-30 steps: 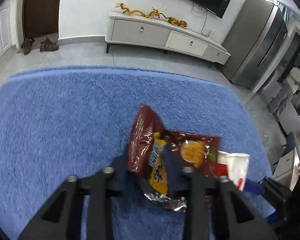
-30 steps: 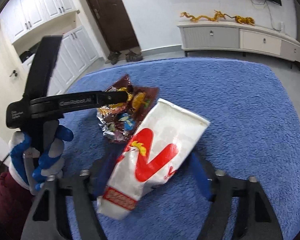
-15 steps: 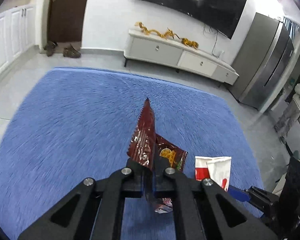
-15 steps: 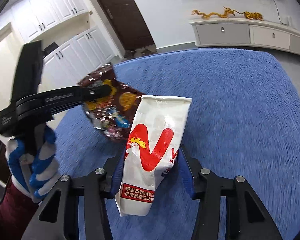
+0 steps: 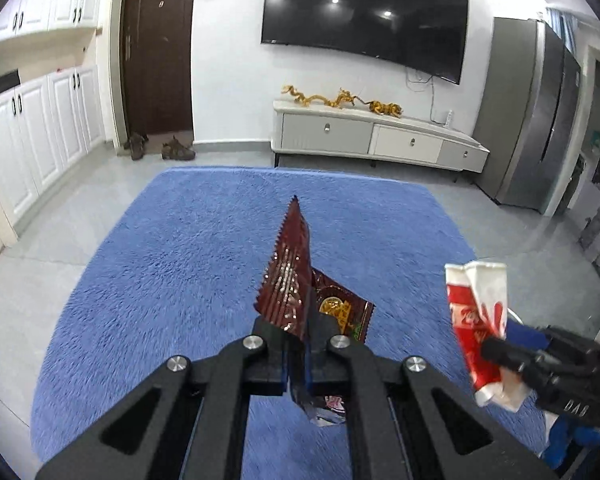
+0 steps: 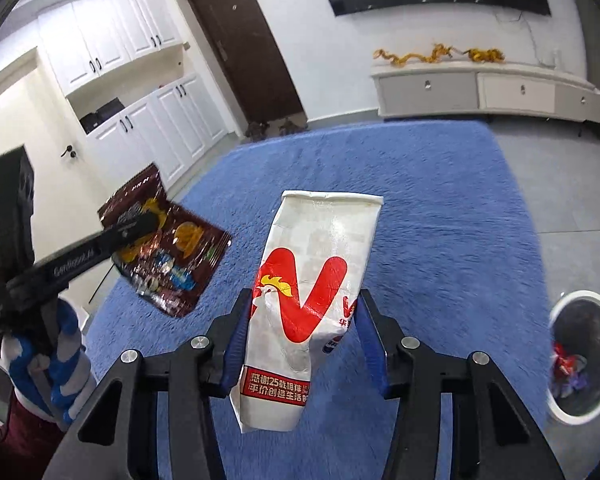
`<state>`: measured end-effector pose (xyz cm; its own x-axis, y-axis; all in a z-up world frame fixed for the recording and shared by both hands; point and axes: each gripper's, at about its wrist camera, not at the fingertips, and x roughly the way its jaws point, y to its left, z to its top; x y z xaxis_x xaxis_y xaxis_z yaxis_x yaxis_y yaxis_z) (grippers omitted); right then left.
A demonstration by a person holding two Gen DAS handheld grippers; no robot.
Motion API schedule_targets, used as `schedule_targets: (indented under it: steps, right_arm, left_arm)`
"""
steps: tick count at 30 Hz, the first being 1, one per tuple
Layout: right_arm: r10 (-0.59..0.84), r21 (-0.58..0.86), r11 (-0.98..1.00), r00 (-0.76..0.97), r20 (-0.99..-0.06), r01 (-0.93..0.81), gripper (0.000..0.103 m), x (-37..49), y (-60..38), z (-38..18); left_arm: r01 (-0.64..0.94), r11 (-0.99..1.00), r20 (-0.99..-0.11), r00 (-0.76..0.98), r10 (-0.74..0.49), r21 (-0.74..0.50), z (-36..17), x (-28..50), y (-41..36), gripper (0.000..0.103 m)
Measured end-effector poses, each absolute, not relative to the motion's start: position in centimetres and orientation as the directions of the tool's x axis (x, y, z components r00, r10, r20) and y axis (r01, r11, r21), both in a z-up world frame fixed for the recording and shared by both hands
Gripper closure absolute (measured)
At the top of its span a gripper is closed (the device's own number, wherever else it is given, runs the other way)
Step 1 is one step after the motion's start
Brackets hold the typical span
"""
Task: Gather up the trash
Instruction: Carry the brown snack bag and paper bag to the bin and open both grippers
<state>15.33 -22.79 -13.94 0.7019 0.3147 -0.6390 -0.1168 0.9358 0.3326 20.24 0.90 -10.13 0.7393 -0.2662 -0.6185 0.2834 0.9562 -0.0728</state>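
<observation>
Holding two light, crinkly pieces of litter above the blue rug (image 5: 180, 280), your right gripper (image 6: 302, 320) squeezes the soft white paper bag (image 6: 316, 280) at its middle; your left gripper (image 5: 298, 344) pinches the slippery snack wrapper (image 5: 288, 280). Bin (image 6: 556, 408) sits right.

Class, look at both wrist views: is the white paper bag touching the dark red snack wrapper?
Apart. The right wrist view shows blue rug between the white paper bag, held by the right gripper, and the dark red snack wrapper, held by the left gripper.
</observation>
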Motion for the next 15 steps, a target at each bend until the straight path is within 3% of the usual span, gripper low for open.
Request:
schedule_targets:
  steps: [15]
  right_arm:
    - [0.25,0.312,0.947,0.796,-0.551,-0.081,0.054,6.4,-26.2,-10.3]
  left_arm:
    - [0.319,0.941,-0.512,0.831,-0.22,0.114,-6.1,11.6,-5.4,0.099]
